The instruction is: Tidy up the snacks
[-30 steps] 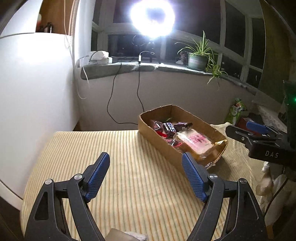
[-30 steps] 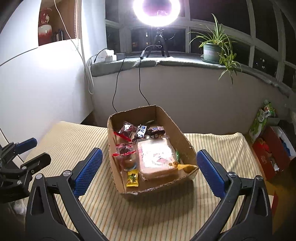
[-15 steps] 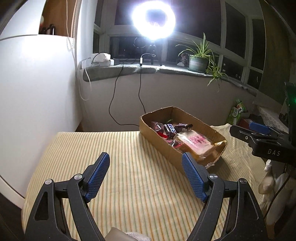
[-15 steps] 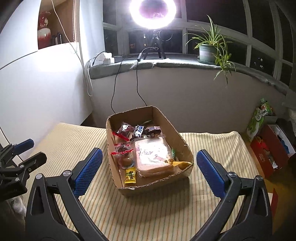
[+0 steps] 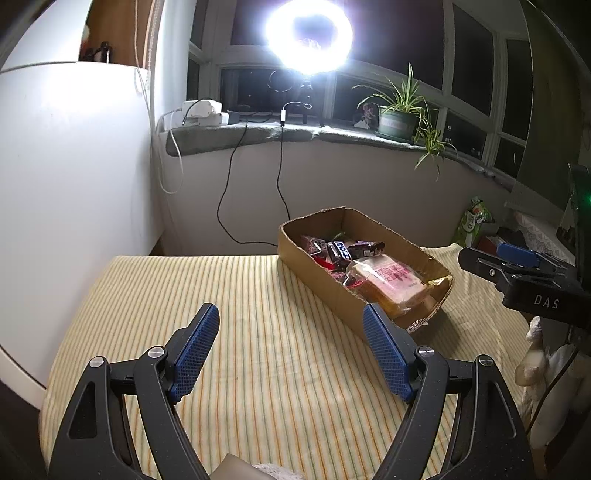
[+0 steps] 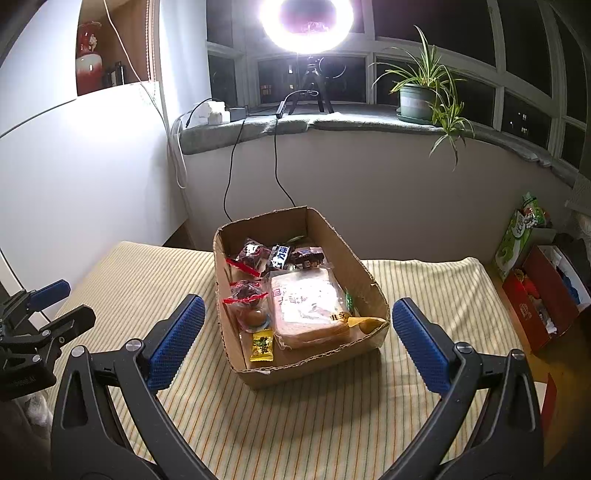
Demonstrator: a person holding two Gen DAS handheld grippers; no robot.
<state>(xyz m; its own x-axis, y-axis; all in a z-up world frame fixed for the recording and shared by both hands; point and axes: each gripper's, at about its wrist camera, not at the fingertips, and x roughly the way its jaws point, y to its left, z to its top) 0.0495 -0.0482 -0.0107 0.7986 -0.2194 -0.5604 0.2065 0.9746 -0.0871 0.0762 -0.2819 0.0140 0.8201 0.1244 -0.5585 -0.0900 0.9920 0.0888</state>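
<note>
Grippers first: my left gripper [image 5: 291, 343] stands wide apart and empty above the yellow striped cloth [image 5: 221, 314], well short of the snacks. My right gripper [image 6: 295, 332] is also spread wide and holds nothing; its blue pads [image 6: 177, 339] frame the near end of the cardboard box [image 6: 369, 280] without touching it.

Beyond them, the open box sits on the cloth-covered table, long side running away from me. Inside lies a bagged loaf of sliced bread [image 6: 308, 308], filling the near right part. Beside it on the left are a small yellow packet [image 6: 263, 345], red-trimmed clear snack bags [image 6: 245, 295], and, at the far end, dark chocolate bars [image 6: 282, 256].

Farther out, a ring light [image 6: 306, 22] glares on the windowsill next to a potted spider plant [image 6: 419, 92].

I see no snack loose on the cloth, so I judge the gathering done; at most, tidying inside the box is left.
</note>
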